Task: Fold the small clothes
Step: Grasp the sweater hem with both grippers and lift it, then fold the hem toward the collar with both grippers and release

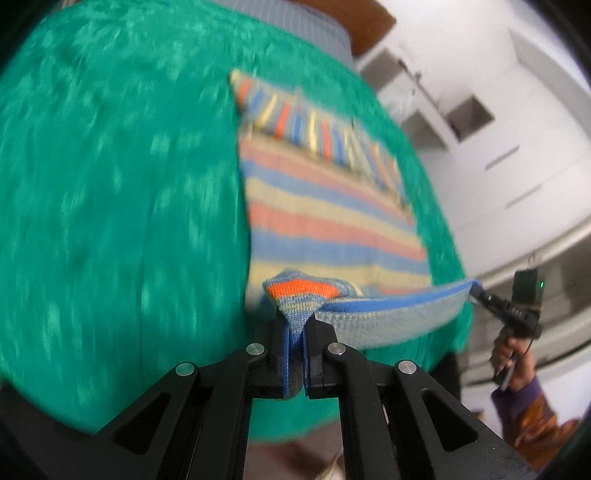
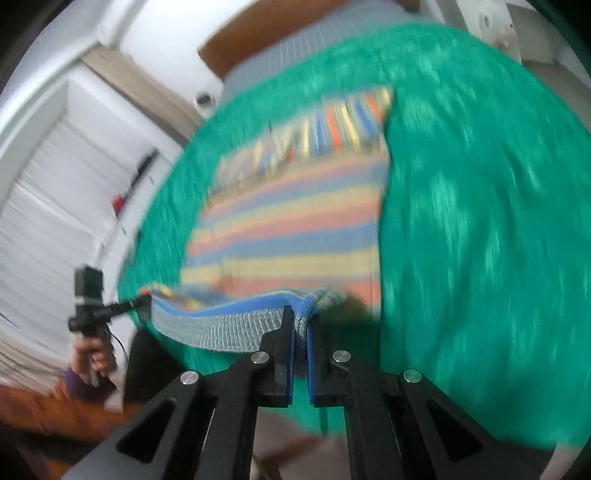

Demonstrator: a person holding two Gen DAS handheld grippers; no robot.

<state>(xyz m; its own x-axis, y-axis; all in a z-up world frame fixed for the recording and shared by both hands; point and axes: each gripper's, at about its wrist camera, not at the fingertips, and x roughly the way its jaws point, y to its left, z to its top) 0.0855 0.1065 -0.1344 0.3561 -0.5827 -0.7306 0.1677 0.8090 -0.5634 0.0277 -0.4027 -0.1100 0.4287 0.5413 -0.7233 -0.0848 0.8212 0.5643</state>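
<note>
A small knitted garment (image 1: 332, 206) with blue, yellow and coral stripes lies on a green cloth (image 1: 110, 206). My left gripper (image 1: 295, 325) is shut on its near left corner, and the knit bunches up between the blue pads. My right gripper (image 2: 301, 325) is shut on the near right corner of the same striped garment (image 2: 288, 221). The near hem (image 1: 399, 317) hangs stretched between the two grippers, lifted off the green cloth (image 2: 480, 221). Each view shows the other gripper: the right gripper (image 1: 476, 291) at the hem's far end, the left gripper (image 2: 142, 295) likewise.
The green cloth covers a bed-like surface with a wooden headboard (image 1: 369, 26) at the far end. White cupboards (image 1: 480, 110) and white panelled doors (image 2: 55, 184) stand beside it. A hand (image 1: 513, 354) in a purple sleeve holds the other gripper. Both views are motion-blurred.
</note>
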